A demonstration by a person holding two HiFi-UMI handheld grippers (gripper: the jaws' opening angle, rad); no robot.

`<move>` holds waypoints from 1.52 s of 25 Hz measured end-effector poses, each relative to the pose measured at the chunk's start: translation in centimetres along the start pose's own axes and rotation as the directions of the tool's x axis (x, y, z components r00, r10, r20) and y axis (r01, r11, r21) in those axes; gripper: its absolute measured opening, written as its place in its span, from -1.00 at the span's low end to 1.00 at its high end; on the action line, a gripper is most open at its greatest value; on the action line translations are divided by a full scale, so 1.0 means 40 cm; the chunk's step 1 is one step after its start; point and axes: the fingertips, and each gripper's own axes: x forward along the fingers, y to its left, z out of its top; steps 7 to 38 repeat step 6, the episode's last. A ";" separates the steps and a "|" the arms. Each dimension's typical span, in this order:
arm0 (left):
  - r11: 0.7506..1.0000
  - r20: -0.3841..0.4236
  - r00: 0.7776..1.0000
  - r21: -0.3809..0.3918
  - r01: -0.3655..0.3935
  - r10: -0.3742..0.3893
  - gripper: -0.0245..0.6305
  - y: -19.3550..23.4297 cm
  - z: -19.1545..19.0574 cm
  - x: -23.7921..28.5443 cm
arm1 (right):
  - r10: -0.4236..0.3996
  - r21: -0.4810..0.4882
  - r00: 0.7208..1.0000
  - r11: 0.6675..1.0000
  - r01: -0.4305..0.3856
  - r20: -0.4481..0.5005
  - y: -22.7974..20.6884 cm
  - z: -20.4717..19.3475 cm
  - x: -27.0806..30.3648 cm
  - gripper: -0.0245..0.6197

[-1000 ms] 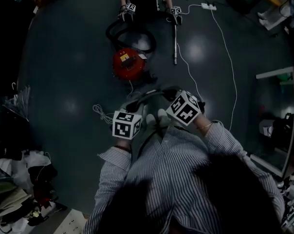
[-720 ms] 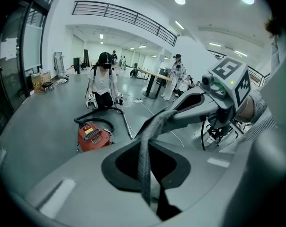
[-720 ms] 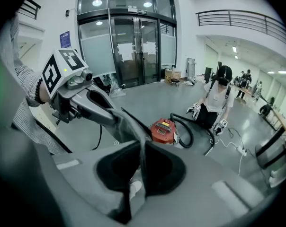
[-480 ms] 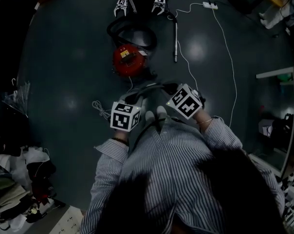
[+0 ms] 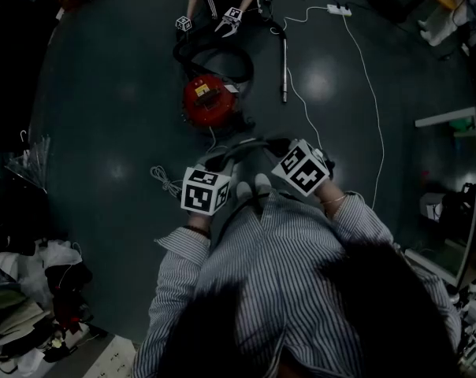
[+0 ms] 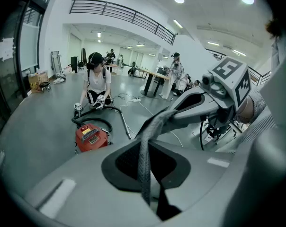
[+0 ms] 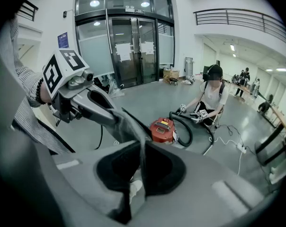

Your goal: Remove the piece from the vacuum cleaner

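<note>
Both tools are pressed together on one thing: left tool [image 6: 150, 174] & right tool [image 7: 138, 174] each pinch an end of a grey cloth strip [image 6: 143, 145] stretched between them, close to the wearer's chest. The red vac [image 5: 209, 101] sits on the floor [image 5: 104, 116] well apart, ahead, w/ its black hose [image 7: 191, 134] looping toward another person [image 7: 210, 96] working at it; a metal wand [image 5: 284, 69] lies near it. Prob the wand is stiff, light, smooth & slippy, so grip by the end cuff; hose looks soft, ribbed, will flex, so hold at a rigid collar. Vac's yellow top label too small to read; papers on the glass doors [image 7: 129, 46] illegible; marker cubes [image 5: 205, 191] carry only b/w squares
</note>
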 end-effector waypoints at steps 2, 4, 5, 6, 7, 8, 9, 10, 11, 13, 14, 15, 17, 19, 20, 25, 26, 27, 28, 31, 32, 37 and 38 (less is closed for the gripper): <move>1.000 0.001 1.000 0.000 0.001 -0.001 -0.86 -0.002 0.000 0.001 | -0.001 -0.001 1.000 1.000 0.001 0.000 0.001 -0.002 -0.002 -0.87; 1.000 0.001 1.000 0.001 0.001 -0.001 -0.86 -0.006 0.001 0.002 | -0.004 -0.006 1.000 1.000 0.004 0.000 0.000 -0.004 -0.005 -0.87; 1.000 0.001 1.000 0.001 0.002 -0.002 -0.86 -0.008 0.001 0.002 | -0.005 -0.009 1.000 1.000 0.005 -0.001 -0.001 -0.005 -0.007 -0.87; 1.000 0.001 1.000 0.002 0.002 -0.002 -0.86 -0.011 0.002 0.003 | -0.007 -0.011 1.000 1.000 0.007 -0.001 -0.002 -0.006 -0.009 -0.87; 1.000 0.001 1.000 0.002 0.002 -0.002 -0.86 -0.011 0.002 0.003 | -0.007 -0.011 1.000 1.000 0.007 -0.001 -0.002 -0.006 -0.009 -0.87; 1.000 0.001 1.000 0.002 0.002 -0.002 -0.86 -0.011 0.002 0.003 | -0.007 -0.011 1.000 1.000 0.007 -0.001 -0.002 -0.006 -0.009 -0.87; 1.000 0.001 1.000 0.002 0.002 -0.002 -0.86 -0.011 0.002 0.003 | -0.007 -0.011 1.000 1.000 0.007 -0.001 -0.002 -0.006 -0.009 -0.87; 1.000 0.001 1.000 0.002 0.002 -0.002 -0.86 -0.011 0.002 0.003 | -0.007 -0.011 1.000 1.000 0.007 -0.001 -0.002 -0.006 -0.009 -0.87; 1.000 0.001 1.000 0.002 0.002 -0.002 -0.86 -0.011 0.002 0.003 | -0.007 -0.011 1.000 1.000 0.007 -0.001 -0.002 -0.006 -0.009 -0.87; 1.000 0.001 1.000 0.002 0.002 -0.002 -0.86 -0.011 0.002 0.003 | -0.007 -0.011 1.000 1.000 0.007 -0.001 -0.002 -0.006 -0.009 -0.87; 1.000 0.001 1.000 0.002 0.002 -0.002 -0.86 -0.011 0.002 0.003 | -0.007 -0.011 1.000 1.000 0.007 -0.001 -0.002 -0.006 -0.009 -0.87; 1.000 0.001 1.000 0.002 0.002 -0.002 -0.86 -0.011 0.002 0.003 | -0.007 -0.011 1.000 1.000 0.007 -0.001 -0.002 -0.006 -0.009 -0.87; 1.000 0.001 1.000 0.002 0.002 -0.002 -0.86 -0.011 0.002 0.003 | -0.007 -0.011 1.000 1.000 0.007 -0.001 -0.002 -0.006 -0.009 -0.87; 1.000 0.001 1.000 0.002 0.002 -0.002 -0.86 -0.011 0.002 0.003 | -0.007 -0.011 1.000 1.000 0.007 -0.001 -0.002 -0.006 -0.009 -0.87; 1.000 0.001 1.000 0.002 0.002 -0.002 -0.86 -0.011 0.002 0.003 | -0.007 -0.011 1.000 1.000 0.007 -0.001 -0.002 -0.006 -0.009 -0.87; 1.000 0.001 1.000 0.002 0.002 -0.002 -0.86 -0.011 0.002 0.003 | -0.007 -0.011 1.000 1.000 0.007 -0.001 -0.002 -0.006 -0.009 -0.87; 1.000 0.001 1.000 0.002 0.002 -0.002 -0.86 -0.011 0.002 0.003 | -0.007 -0.011 1.000 1.000 0.007 -0.001 -0.002 -0.006 -0.009 -0.87; 1.000 0.001 1.000 0.002 0.002 -0.002 -0.86 -0.011 0.002 0.003 | -0.007 -0.011 1.000 1.000 0.007 -0.001 -0.002 -0.006 -0.009 -0.87; 1.000 0.001 1.000 0.002 0.002 -0.002 -0.86 -0.011 0.002 0.003 | -0.007 -0.011 1.000 1.000 0.007 -0.001 -0.002 -0.006 -0.009 -0.87; 1.000 0.001 1.000 0.002 0.002 -0.002 -0.86 -0.011 0.002 0.003 | -0.007 -0.011 1.000 1.000 0.007 -0.001 -0.002 -0.006 -0.009 -0.87; 1.000 0.001 1.000 0.002 0.002 -0.002 -0.86 -0.011 0.002 0.003 | -0.007 -0.011 1.000 1.000 0.007 -0.001 -0.002 -0.006 -0.009 -0.87; 1.000 0.001 1.000 0.002 0.002 -0.002 -0.86 -0.011 0.002 0.003 | -0.007 -0.011 1.000 1.000 0.007 -0.001 -0.002 -0.006 -0.009 -0.87; 1.000 0.001 1.000 0.002 0.002 -0.002 -0.86 -0.011 0.002 0.003 | -0.007 -0.011 1.000 1.000 0.007 -0.001 -0.002 -0.006 -0.009 -0.87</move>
